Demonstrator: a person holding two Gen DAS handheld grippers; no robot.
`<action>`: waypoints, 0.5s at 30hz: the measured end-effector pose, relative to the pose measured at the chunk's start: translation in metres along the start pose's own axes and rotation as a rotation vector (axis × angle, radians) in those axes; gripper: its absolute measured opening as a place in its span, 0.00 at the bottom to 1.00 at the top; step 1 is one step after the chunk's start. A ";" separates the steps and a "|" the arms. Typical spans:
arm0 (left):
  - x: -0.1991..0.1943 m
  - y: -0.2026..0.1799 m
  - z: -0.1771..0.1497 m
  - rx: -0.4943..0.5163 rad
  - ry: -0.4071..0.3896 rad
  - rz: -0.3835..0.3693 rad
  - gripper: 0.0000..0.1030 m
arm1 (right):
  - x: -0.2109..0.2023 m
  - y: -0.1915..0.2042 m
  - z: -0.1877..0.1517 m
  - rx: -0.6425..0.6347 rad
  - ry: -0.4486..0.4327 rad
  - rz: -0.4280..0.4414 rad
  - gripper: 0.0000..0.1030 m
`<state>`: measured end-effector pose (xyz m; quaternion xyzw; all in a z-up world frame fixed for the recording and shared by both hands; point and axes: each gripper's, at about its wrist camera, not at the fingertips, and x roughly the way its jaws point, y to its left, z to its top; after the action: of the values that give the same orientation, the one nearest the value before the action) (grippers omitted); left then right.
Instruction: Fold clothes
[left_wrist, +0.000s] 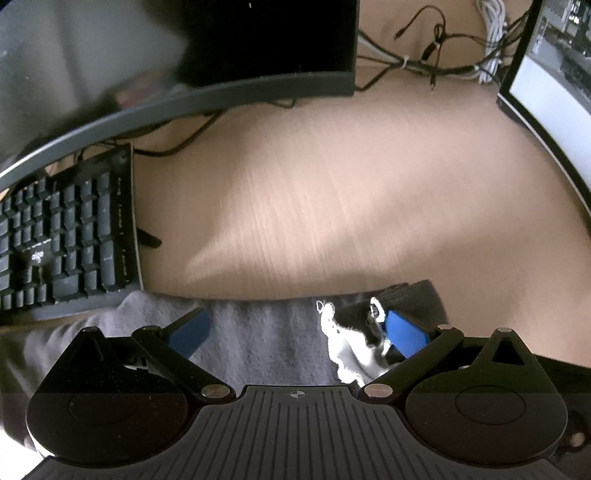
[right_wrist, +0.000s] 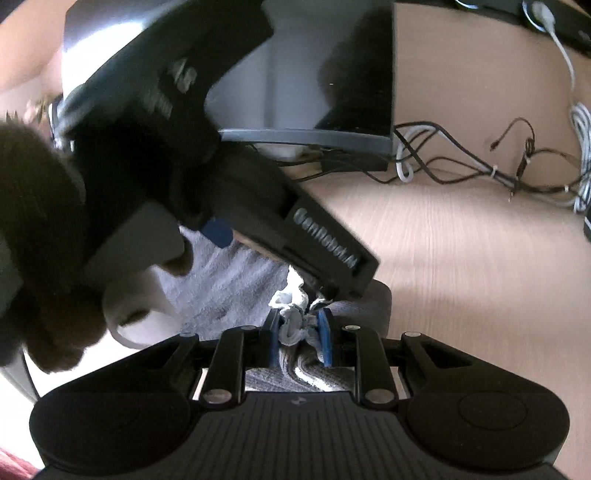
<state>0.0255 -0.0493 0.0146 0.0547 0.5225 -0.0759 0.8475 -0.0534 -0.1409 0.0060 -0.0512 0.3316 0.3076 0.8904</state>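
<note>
A grey garment (left_wrist: 258, 339) lies on the wooden desk at the near edge, with a white drawstring or label (left_wrist: 343, 343) near its waistband. My left gripper (left_wrist: 295, 328) is open, its blue pads spread wide over the cloth. In the right wrist view the same grey garment (right_wrist: 225, 284) lies under both tools. My right gripper (right_wrist: 299, 332) is shut on the white bunched cloth (right_wrist: 291, 325) at the garment's edge. The left gripper's black body (right_wrist: 325, 254) crosses just above it, held by a gloved hand.
A black keyboard (left_wrist: 62, 236) lies at the left, touching the garment. A monitor stand (left_wrist: 266, 48) stands behind, a second monitor (left_wrist: 554, 92) at the right. Loose cables (right_wrist: 498, 162) run along the back of the desk (left_wrist: 332, 206).
</note>
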 end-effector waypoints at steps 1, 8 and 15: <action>0.002 0.001 0.000 -0.002 0.005 -0.001 1.00 | -0.003 -0.003 0.001 0.015 -0.001 0.014 0.25; 0.008 0.010 -0.001 -0.035 0.028 -0.021 1.00 | -0.034 -0.035 0.002 0.182 -0.024 0.047 0.34; 0.010 0.015 -0.003 -0.054 0.028 -0.047 1.00 | -0.025 -0.070 0.002 0.495 0.042 0.058 0.34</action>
<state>0.0306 -0.0344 0.0044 0.0206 0.5375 -0.0809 0.8391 -0.0261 -0.2098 0.0157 0.1714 0.4164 0.2413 0.8597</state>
